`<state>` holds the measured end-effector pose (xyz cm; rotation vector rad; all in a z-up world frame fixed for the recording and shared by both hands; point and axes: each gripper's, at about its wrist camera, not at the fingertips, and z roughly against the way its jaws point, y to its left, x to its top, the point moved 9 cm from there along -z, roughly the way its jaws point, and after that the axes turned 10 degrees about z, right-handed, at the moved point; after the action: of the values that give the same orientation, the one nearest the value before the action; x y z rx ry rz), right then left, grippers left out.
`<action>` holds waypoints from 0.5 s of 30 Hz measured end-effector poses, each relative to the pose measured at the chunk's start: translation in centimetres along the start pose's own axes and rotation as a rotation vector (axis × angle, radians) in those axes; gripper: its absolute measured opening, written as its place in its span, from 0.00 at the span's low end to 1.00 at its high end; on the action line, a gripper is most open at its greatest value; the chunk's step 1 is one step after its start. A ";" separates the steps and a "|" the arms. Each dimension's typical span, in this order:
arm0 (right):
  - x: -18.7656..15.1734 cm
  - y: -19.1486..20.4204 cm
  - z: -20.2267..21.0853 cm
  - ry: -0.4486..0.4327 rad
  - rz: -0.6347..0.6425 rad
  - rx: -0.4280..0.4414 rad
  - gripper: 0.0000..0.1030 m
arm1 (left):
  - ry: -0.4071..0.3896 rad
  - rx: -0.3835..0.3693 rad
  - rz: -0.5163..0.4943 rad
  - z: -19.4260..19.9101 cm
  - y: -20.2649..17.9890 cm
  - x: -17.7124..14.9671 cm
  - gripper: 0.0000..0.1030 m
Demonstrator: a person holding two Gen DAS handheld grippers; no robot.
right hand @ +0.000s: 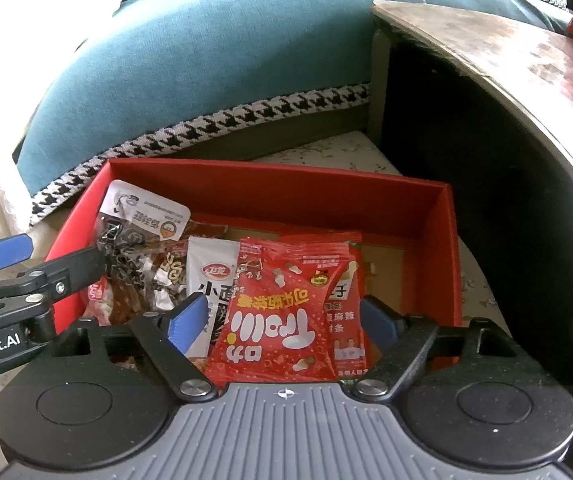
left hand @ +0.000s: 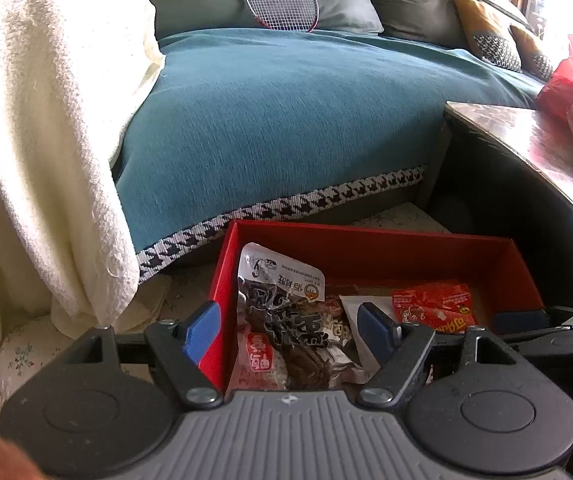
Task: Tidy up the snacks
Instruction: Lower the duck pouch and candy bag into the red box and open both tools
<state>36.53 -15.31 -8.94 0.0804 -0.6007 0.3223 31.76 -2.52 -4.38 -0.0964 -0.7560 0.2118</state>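
Snack packets lie together in the red box [right hand: 438, 216], which sits on the floor just in front of the blue sofa cover [right hand: 190, 60]. They are in the box so they stay in one tidy spot.

I can count four packets for sure. A clear packet with dark meat [right hand: 134, 256] leans on the box's left wall. A white packet [right hand: 210, 276] lies next to it. A red gummy packet [right hand: 282, 312] lies on top near the front of the box, and one more red packet [right hand: 346, 304] peeks out from under it. More could be hidden below.

Two grippers point down into the box. The left gripper [left hand: 292, 330] hangs over the meat packet with its jaws apart, not pressing on it. The right gripper [right hand: 286, 320] has wide jaws on both sides of the gummy packet and does not squeeze it. I think both packets have just been dropped in.

A brown worktop [right hand: 506, 52] stands to the right of the box.
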 end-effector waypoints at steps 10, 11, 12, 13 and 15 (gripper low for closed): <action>-0.3 0.0 0.5 0.005 0.003 -0.004 0.87 | -0.006 0.000 -0.007 0.5 0.0 -0.3 0.67; -0.3 0.1 0.6 0.006 0.002 -0.003 0.87 | -0.006 0.000 -0.008 0.6 0.0 -0.4 0.67; -0.4 0.2 0.7 0.006 0.002 -0.003 0.87 | -0.006 0.001 -0.010 0.7 0.0 -0.5 0.67; -0.5 0.2 0.8 0.004 0.001 -0.001 0.87 | -0.007 0.002 -0.012 0.8 0.0 -0.6 0.67; -0.6 0.3 1.2 0.002 0.003 -0.005 0.87 | -0.009 0.004 -0.014 1.0 0.0 -0.8 0.67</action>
<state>35.33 -15.40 -8.34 0.0745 -0.5999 0.3241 30.47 -2.69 -4.17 -0.0861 -0.7646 0.2003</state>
